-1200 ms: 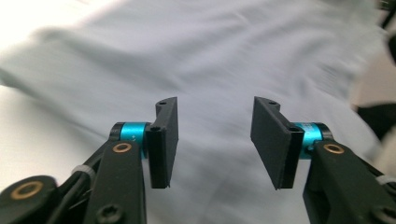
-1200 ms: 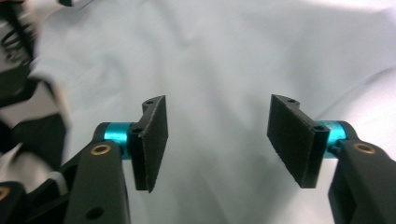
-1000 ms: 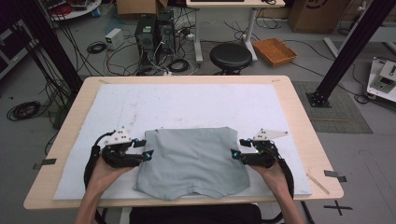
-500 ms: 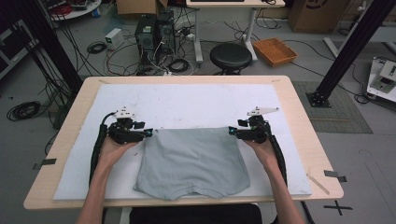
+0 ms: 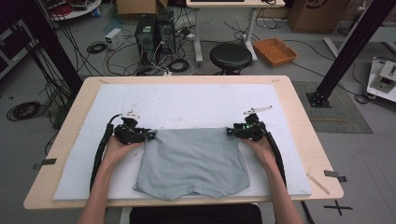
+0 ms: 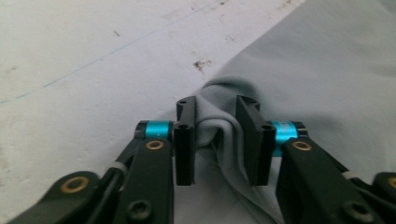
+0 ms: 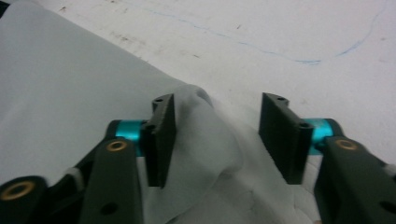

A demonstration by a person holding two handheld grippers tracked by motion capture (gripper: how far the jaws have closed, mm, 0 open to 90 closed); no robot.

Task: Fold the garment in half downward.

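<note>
A grey T-shirt (image 5: 191, 161) lies flat on the white mat (image 5: 187, 102), its far edge stretched between my two grippers. My left gripper (image 5: 152, 135) is at the shirt's far left corner. In the left gripper view its jaws (image 6: 216, 116) stand partly apart, with a bunched fold of the shirt (image 6: 327, 70) between them. My right gripper (image 5: 229, 132) is at the far right corner. In the right gripper view its jaws (image 7: 217, 121) are wide apart, and the shirt (image 7: 60, 84) humps loosely between them, leaning on one jaw.
The mat covers most of a wooden table (image 5: 301, 116). On the floor beyond are a black stool (image 5: 230, 56), computer towers (image 5: 152, 30), cables and an orange tray (image 5: 275, 50). A black frame post (image 5: 345, 51) stands at the right.
Both grippers have moved away from me across the mat, dragging the shirt's far edge forward and flattening the shirt. The right jaws now stand open.
</note>
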